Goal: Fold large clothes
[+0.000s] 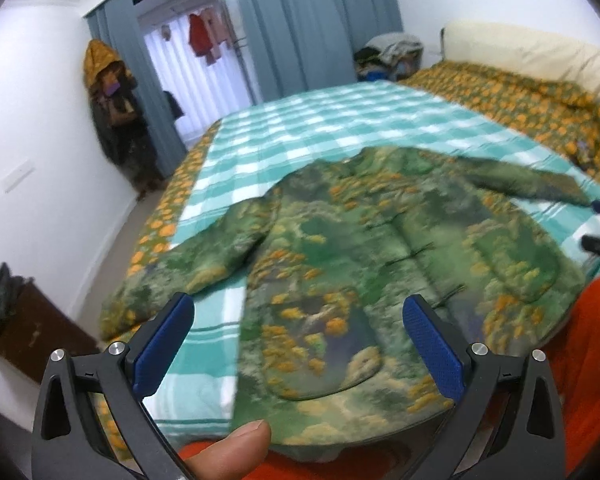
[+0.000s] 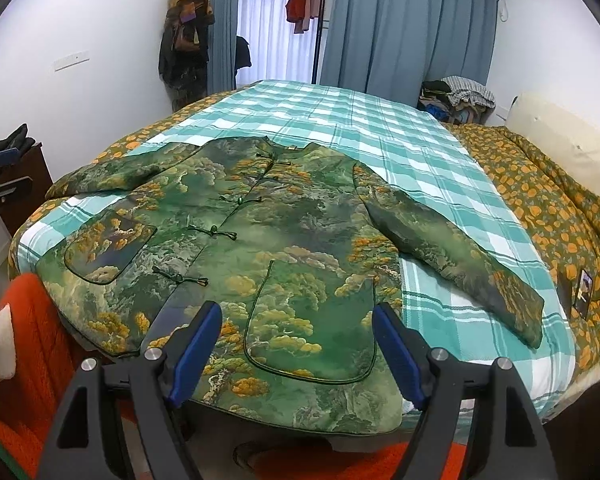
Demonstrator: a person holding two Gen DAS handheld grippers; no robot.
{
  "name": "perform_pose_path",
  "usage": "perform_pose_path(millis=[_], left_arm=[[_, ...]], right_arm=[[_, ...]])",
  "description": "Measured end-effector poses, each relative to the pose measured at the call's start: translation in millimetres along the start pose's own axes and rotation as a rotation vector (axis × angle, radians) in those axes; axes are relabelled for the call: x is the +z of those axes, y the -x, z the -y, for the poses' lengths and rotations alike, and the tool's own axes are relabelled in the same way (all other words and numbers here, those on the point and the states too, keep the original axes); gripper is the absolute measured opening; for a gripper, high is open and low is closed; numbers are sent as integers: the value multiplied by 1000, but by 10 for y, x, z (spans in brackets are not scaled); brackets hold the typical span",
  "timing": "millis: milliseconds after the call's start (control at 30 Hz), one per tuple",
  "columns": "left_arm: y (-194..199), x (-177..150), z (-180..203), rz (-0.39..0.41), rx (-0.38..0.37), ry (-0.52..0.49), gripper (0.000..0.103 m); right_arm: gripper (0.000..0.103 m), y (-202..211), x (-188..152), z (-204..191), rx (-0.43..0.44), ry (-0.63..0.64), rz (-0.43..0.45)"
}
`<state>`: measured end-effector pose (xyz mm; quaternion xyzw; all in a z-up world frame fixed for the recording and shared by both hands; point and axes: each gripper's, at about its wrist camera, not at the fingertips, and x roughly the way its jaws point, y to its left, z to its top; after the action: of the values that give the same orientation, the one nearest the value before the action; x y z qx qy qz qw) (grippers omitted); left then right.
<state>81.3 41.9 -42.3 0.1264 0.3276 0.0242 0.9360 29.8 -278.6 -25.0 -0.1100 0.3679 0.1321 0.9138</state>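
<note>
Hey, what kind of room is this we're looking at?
Most likely a home bedroom: a large bed with a checked cover, a pillow at its head, curtains over a doorway, and a green printed jacket spread flat for folding.

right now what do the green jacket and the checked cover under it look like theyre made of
Green jacket: probably a padded woven fabric with a printed or brocade landscape; it lies thick and puffy, with a slight sheen, corded knot fastenings and piped pockets. Checked cover: looks like thin matte cotton or a blend, with a woven teal and white check, lying flat with shallow creases. Exact fibres cannot be told.
</note>
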Motion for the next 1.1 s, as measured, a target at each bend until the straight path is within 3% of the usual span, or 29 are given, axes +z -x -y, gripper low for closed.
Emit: perform_pose_path(millis=[167,300,467,533,633,733,933,1100], left_arm=[[-62,-46,-37,-45,48,-8,103],[-67,-52,-74,-65,-23,13,103],[-45,-89,-101,-32,-101,98,103],[-81,-127,-73,-64,-139,130,103],[-85,-177,48,-91,-115,120,103],[-52,-186,184,-115,-142,75,103],[191,-115,314,-35,-219,47,103],[440,-51,318,36,-262,48,103]], right_arm=[[79,25,10,13,3,-8,4],[79,92,40,29,20,-13,26],[79,203,72,26,84,-26,63],[79,221,75,7,105,-27,66],[79,244,63,-59,117,-11,64],[79,305,42,-152,106,24,74],[79,398,39,-339,125,66,60],[79,708,82,-407,81,72,159]])
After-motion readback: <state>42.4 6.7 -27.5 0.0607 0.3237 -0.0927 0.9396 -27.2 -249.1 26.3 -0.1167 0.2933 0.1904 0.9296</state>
